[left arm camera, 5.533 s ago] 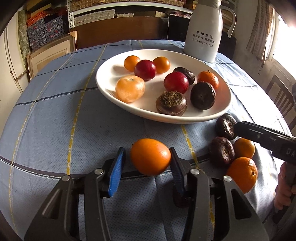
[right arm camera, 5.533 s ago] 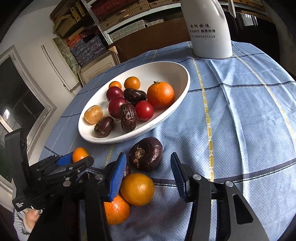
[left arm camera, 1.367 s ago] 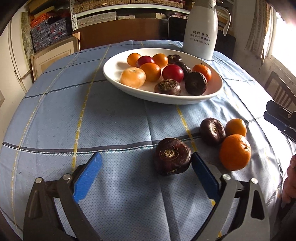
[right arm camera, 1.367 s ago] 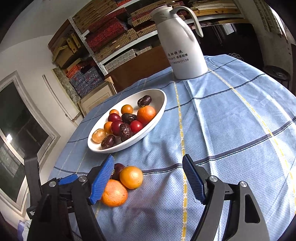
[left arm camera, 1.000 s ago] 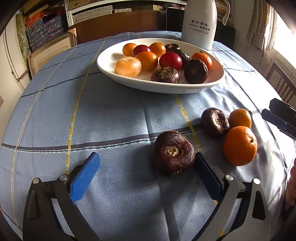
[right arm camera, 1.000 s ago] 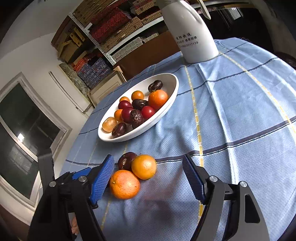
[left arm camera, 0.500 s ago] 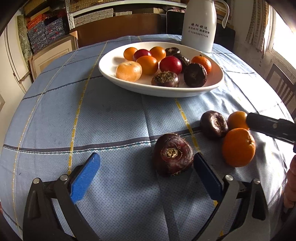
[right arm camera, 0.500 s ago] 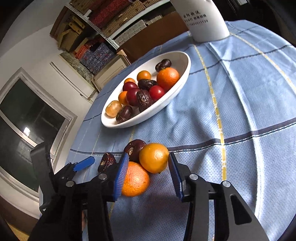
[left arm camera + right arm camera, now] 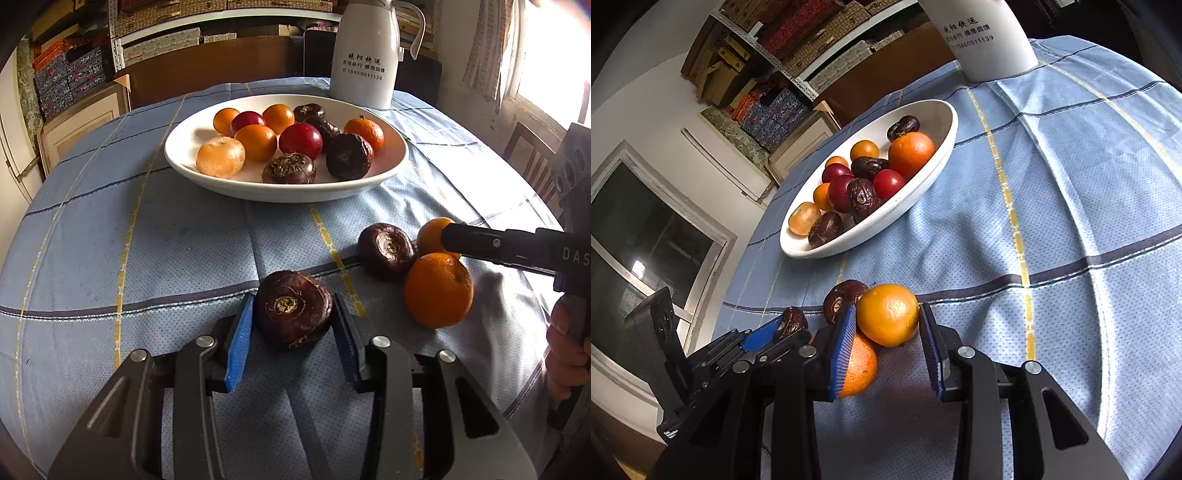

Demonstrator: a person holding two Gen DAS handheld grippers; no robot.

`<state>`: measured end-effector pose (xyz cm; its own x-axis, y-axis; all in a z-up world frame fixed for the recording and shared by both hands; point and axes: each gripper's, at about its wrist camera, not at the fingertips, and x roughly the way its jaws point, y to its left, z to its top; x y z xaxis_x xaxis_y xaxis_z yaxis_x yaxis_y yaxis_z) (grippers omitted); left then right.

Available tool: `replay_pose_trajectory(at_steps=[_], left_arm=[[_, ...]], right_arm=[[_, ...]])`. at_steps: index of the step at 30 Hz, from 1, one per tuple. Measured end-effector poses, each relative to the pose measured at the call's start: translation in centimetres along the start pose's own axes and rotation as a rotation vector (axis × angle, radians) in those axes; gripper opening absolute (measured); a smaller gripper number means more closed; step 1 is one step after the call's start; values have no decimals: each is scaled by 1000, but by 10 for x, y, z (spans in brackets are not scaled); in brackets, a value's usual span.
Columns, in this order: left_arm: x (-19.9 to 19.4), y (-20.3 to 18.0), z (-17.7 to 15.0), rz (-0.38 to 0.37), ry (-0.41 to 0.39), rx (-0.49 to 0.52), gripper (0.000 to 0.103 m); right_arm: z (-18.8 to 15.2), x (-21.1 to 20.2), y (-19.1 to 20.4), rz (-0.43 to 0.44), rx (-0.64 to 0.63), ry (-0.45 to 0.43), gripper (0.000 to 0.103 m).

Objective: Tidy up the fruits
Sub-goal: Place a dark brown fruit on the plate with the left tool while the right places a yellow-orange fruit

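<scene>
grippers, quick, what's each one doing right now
Left gripper: closed on the dark water chestnut.
Right gripper: closed on the small orange.

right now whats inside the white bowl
The white bowl holds small oranges, red fruits and dark brown ones. Anything under or behind them is covered.

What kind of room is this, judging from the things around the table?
Probably a dining corner in a home that also serves as storage. A round table with a blue checked cloth carries a white fruit bowl and a white thermos jug; behind it, shelves hold stacked boxes, and a wooden chair stands by a window.
</scene>
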<state>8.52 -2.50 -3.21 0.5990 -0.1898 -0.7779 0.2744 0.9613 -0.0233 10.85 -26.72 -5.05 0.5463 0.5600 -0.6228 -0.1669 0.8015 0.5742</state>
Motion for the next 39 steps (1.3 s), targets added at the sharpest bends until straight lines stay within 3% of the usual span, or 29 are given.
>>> replay_pose_trajectory(at_steps=[6, 10, 18, 22, 24, 26, 27, 31, 39], left_arm=[[-16, 4, 3, 17, -68, -18, 41], [-24, 8, 23, 28, -110, -26, 41], [-6, 28, 95, 20, -163, -117, 41], [17, 37, 110, 22, -155, -145, 41], [26, 39, 108, 25, -134, -139, 47], [28, 40, 105, 56, -131, -128, 69], [27, 41, 104, 67, -137, -132, 72], [14, 41, 100, 46, -169, -140, 80], [9, 39, 77, 69, -151, -143, 80]], right_arm=[[0, -15, 3, -13, -25, -75, 36], [8, -29, 9, -14, -43, -145, 35], [82, -15, 27, -14, -31, -183, 35], [112, 12, 30, -12, -13, -184, 35], [122, 28, 32, -21, -21, -188, 37], [122, 37, 31, -54, -29, -198, 47], [122, 39, 30, -60, -39, -189, 47], [114, 28, 27, -51, -36, -211, 47], [77, 7, 23, -51, -53, -213, 52]])
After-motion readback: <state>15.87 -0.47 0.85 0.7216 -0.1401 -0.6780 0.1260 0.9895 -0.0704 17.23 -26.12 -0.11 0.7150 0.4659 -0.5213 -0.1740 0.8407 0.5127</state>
